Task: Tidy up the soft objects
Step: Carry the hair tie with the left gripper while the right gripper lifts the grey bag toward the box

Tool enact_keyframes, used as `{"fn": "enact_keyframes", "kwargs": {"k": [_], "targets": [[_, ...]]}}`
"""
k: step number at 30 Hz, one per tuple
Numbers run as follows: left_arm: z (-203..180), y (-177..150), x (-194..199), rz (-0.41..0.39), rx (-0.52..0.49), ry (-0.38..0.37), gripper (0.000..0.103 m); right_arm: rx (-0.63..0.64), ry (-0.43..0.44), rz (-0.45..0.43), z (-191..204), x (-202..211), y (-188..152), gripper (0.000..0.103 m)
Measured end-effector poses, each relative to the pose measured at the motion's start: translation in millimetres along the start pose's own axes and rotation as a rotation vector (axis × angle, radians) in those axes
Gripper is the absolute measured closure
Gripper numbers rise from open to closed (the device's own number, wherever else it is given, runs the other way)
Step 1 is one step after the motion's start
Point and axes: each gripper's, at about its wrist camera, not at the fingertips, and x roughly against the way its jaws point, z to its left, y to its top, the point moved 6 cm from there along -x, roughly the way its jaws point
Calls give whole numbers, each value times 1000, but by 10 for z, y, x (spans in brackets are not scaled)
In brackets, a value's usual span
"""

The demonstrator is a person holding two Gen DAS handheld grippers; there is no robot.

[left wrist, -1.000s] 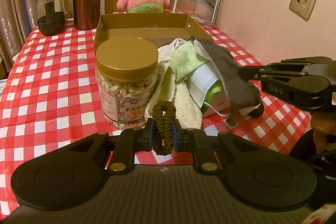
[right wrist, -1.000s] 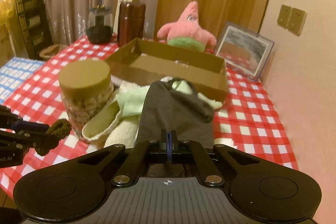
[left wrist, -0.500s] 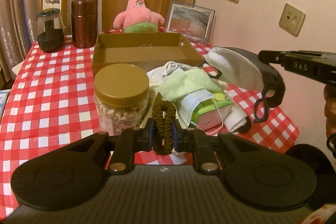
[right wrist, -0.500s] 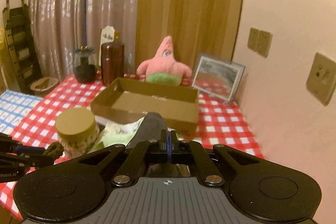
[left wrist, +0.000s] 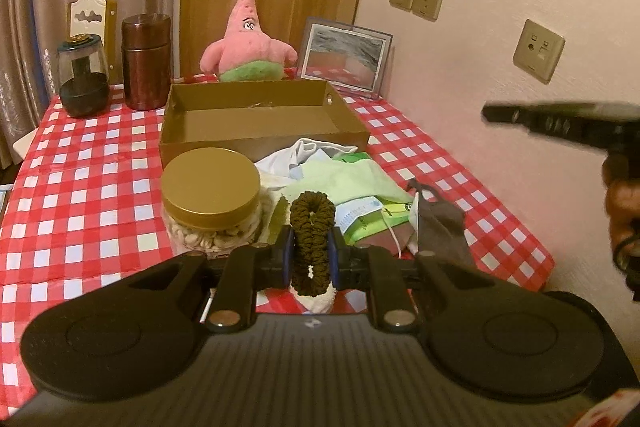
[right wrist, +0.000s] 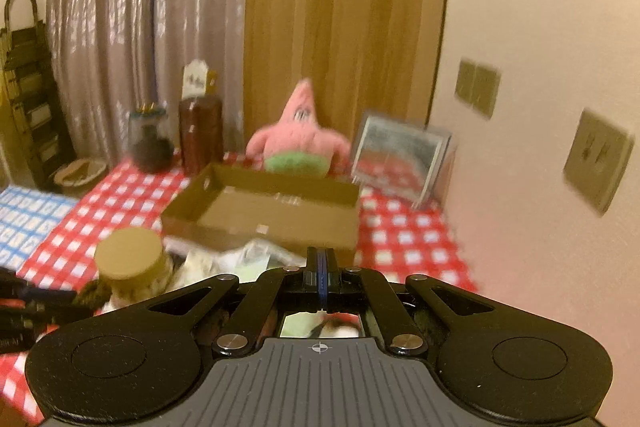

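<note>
The cardboard box point(left wrist: 262, 115) sits empty on the checked surface point(left wrist: 80, 187), so sorting has barely begun; cloths, masks and the grey mask point(left wrist: 440, 223) lie heaped just in front of it. The left gripper point(left wrist: 311, 251) clamps a dark scrunchie point(left wrist: 312, 227), held above the pile. The right gripper point(right wrist: 321, 275) is clenched with nothing visible between its fingers.

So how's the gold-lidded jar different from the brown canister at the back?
The gold-lidded jar is squat and clear, with pale pieces visible inside; the brown canister is taller, narrower and opaque. The jar stands beside the pile of cloths, in front of the cardboard box; the canister stands behind the box. Both are upright and lidded.
</note>
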Motion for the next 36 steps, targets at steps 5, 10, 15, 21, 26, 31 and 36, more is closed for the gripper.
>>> {"fn": "enact_keyframes", "kwargs": {"k": [5,10,15,21,26,31,36], "targets": [[-17,-27,-60,13,-1,-8,87,-74,-1,95,-88,-147,-310,101],[-9,-61,-162,29,10,-19,87,-170,-6,185,-149,-273,-657,18],[4,-112,-267,54,18,-29,87,-172,-1,246,-33,-383,-974,16],[6,-129,-336,73,15,-24,87,-156,-26,314,30,-660,-1167,16],[7,-105,-349,77,11,-17,87,-172,-64,366,-31,-819,-1246,61],[-25,-97,-370,78,5,-23,87,-182,-77,331,-95,-647,-1180,96],[-81,-57,-331,66,1,-31,87,-224,-86,225,-248,-316,-951,97]]}}
